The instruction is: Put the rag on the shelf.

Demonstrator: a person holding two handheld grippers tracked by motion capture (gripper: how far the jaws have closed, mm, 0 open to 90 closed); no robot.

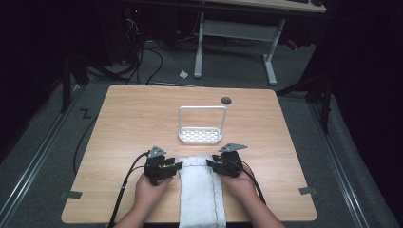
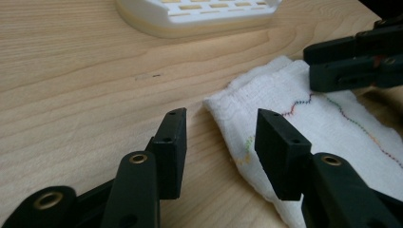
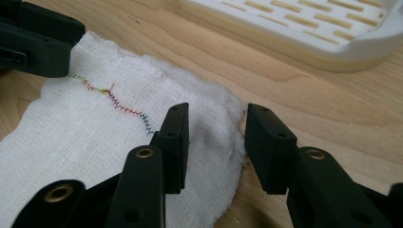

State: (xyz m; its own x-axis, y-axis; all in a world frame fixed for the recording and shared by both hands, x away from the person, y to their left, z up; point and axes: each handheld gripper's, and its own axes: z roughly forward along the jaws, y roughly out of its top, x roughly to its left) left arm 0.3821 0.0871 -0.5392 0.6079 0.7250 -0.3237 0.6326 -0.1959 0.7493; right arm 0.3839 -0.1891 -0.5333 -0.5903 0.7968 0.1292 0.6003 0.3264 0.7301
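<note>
Cloth (image 1: 201, 192), white with a coloured zigzag stitch, lies along the near middle of the wooden table (image 1: 128, 123), its near end hanging over the front edge. Bare wood lies open to both sides. A white rack (image 1: 200, 135) stands just beyond its far end. The left gripper (image 1: 172, 167) and right gripper (image 1: 212, 165) flank the cloth's far corners, jaws partly open, each straddling a corner and holding nothing

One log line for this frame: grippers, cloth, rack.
left gripper: open, at cloth's left corner | right gripper: open, at right corner | cloth: flat on table | rack: beyond cloth
</note>
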